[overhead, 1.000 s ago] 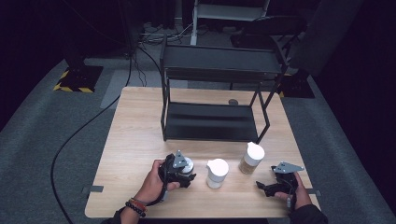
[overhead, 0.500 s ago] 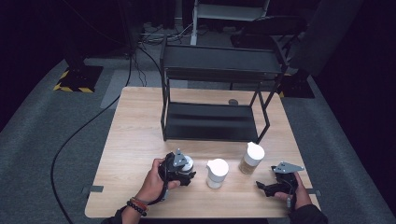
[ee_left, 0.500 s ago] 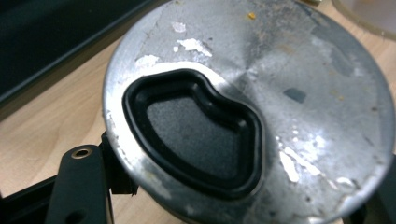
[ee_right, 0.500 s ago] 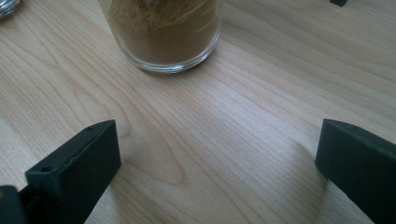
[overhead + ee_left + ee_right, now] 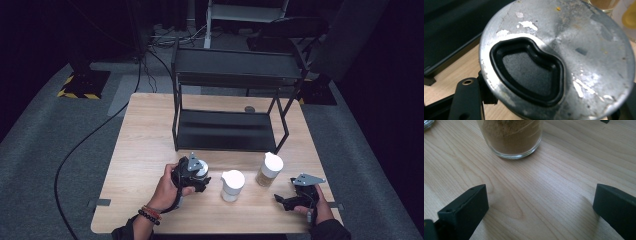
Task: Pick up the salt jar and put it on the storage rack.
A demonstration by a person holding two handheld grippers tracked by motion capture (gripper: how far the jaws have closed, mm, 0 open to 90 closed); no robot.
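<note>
High view first: we see the left tool low on the wooden desk, gripped by the left hand, with a round metal lid or can top under its grey plate. Left gripper view puts that worn silver disc, with its black kidney-shaped rubber insert, right up against the camera between the jaws; one black jaw presses its lower left edge, the other side is out of frame, so we read the tool as closed on the disc. Just to the right of the left tool stands a white-capped jar, and beyond it a glass jar of brown powder with a white lid. The right tool rests near the desk's right front corner, its jaws spread wide with bare wood between them; ahead of it stands the powder jar, apart from both jaws. Behind everything sits a black two-tier rack
</note>
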